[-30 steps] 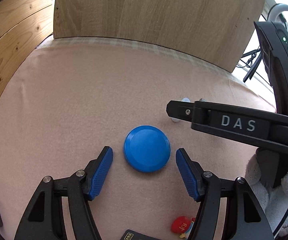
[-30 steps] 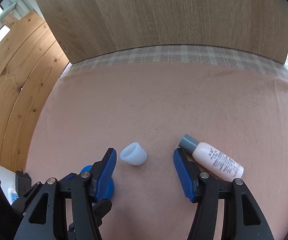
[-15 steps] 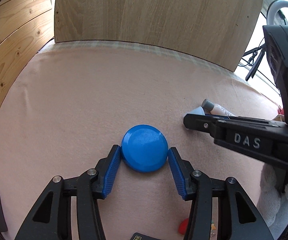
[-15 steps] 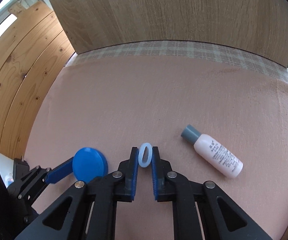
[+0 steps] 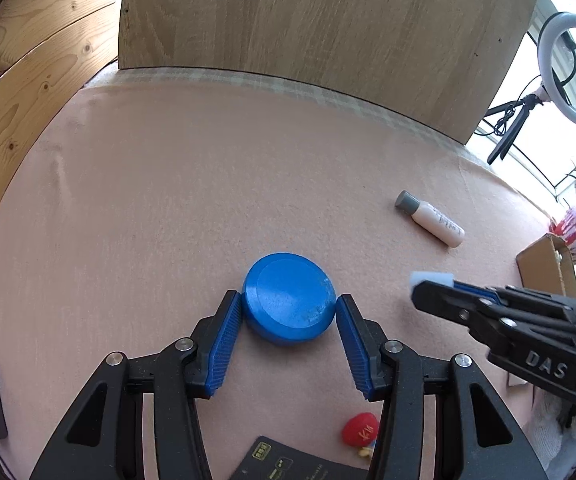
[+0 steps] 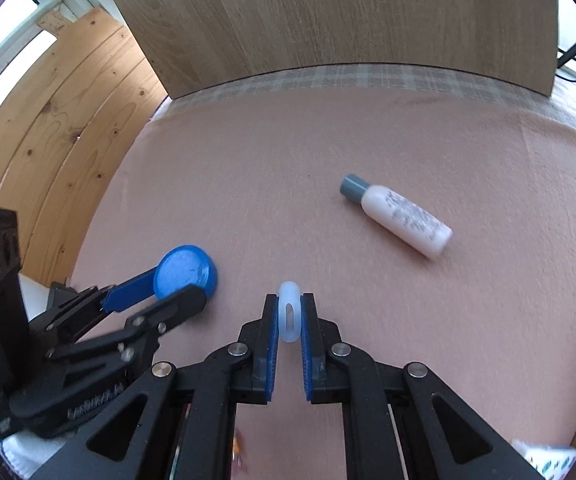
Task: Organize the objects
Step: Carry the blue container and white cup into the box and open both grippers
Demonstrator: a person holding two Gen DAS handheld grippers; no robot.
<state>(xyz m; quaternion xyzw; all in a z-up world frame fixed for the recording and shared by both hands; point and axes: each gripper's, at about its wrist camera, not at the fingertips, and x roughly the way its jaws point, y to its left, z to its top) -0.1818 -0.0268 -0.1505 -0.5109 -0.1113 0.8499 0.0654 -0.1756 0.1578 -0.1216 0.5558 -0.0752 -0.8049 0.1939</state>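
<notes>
left gripper (image 5: 289,312) clamped on blue lid (image 5: 289,303), centre of cloth | right gripper (image 6: 289,314) squeezing soft white cap (image 6: 289,317), near-right | risk: cap pops out; lid slips from narrow rim grip

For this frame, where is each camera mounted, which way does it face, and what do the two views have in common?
Left wrist: sits on the left gripper, looking forward and down along its blue fingers at the blue disc between them; the right gripper enters at the right.
Right wrist: sits on the right gripper, looking forward and down at the white ring it pinches; the left gripper enters at the left.
Shared: blue disc, white bottle, pink cloth, wooden board.
</notes>
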